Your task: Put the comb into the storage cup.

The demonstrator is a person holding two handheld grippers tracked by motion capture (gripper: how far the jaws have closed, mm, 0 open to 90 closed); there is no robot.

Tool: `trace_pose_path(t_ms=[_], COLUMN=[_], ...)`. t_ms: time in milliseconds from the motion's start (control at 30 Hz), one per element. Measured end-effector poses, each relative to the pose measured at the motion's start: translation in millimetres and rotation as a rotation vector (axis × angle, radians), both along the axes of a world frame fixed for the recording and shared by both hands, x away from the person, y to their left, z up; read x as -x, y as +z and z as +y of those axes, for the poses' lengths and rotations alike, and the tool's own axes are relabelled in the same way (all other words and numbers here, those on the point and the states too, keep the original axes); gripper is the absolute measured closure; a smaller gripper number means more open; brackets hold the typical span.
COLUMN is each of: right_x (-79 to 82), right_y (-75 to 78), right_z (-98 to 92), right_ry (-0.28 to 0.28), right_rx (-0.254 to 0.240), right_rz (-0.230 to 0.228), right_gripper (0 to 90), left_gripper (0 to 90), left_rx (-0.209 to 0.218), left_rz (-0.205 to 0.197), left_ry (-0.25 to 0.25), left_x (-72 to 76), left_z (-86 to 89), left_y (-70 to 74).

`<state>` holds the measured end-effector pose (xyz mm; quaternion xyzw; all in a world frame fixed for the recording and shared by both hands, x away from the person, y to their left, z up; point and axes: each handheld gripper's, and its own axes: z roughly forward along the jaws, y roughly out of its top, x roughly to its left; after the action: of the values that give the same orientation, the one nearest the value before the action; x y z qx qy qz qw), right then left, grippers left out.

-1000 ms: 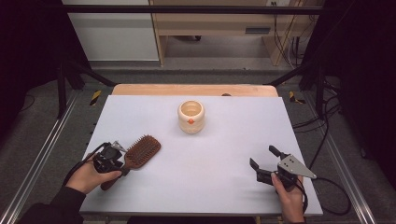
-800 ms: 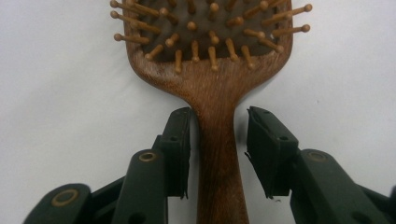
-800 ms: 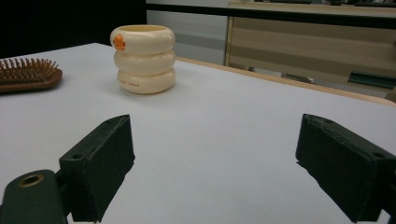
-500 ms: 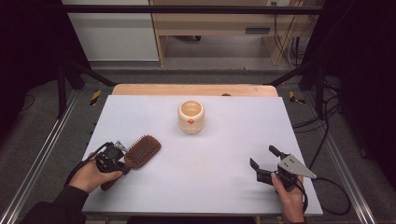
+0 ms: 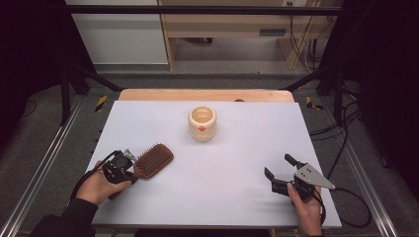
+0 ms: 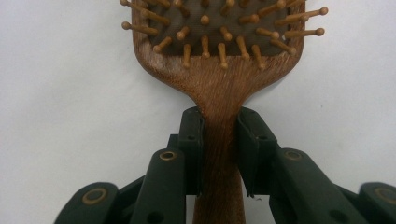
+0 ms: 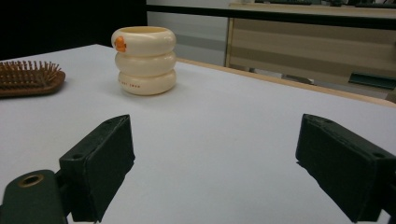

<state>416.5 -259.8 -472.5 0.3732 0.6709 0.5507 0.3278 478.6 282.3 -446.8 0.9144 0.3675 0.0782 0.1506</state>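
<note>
The left gripper (image 6: pixel 219 140) has just been closing, and its black jaws now pinch the neck of the wooden hairbrush (image 5: pixel 150 160), one pad on each side of the handle just below the paddle head. In the left gripper view the pads (image 6: pixel 194 144) lie flush against the wood with no gap showing. The brush lies flat, bristles up, near the table's (image 5: pixel 237 197) left edge toward its near-left corner, with the head pointing toward the far right and the handle running back under the left hand (image 5: pixel 99 185).

Against the earlier high views the brush lies in the same place and at the same angle (no lift is evident yet). The change is in the jaws alone: a loose straddle has become a grip.

The right gripper (image 5: pixel 279 173) rests near the near-right corner, jaws spread wide with nothing between them. A cream ringed cup (image 5: pixel 202 123) stands upright toward the middle of the far edge, well apart from both grippers.

Assessment: the grasp appears secured, so the pick-up step seems complete and the brush is ready to be raised. The grip sits far from the head, so the brush may tip when lifted.
</note>
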Motion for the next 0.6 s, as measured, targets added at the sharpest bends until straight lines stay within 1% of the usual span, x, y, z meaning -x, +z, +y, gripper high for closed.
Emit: trace_pose_path(t_ms=[133, 200, 300, 400, 467, 533, 600], right_x=[-0.2, -0.4, 0.0, 0.3, 0.1, -0.1, 0.1], right_y=[0.2, 0.3, 0.5, 0.8, 0.7, 0.5, 0.7], right_z=[-0.8, -0.9, -0.9, -1.2, -1.1, -0.9, -0.8], right_ry=[-0.003, -0.004, -0.003, -0.003, -0.003, -0.002, -0.002], right_rx=[-0.006, -0.007, -0.008, -0.01, -0.011, -0.01, -0.011], right_rz=[-0.001, -0.001, -0.002, -0.004, -0.002, -0.001, -0.004], right_gripper=[11.2, 11.2, 11.2, 11.2, 11.2, 11.2, 11.2], left_gripper=[72.5, 72.6, 72.6, 72.6, 72.6, 72.6, 72.6], left_rx=[0.002, -0.004, 0.019, 0.048, 0.058, 0.071, 0.091], left_rz=[-0.015, -0.035, -0.062, -0.107, -0.135, -0.178, -0.21], left_ry=[-0.011, -0.019, -0.018, -0.013, -0.029, -0.038, -0.03], left_x=[2.9, 4.4, 5.3, 7.7, 9.3, 11.7, 13.4], left_z=[-0.9, -2.5, -2.7, -3.7, -5.3, -8.3, -10.7], left_y=[1.1, 2.6, 6.9, 11.2, 12.4, 11.6, 11.0])
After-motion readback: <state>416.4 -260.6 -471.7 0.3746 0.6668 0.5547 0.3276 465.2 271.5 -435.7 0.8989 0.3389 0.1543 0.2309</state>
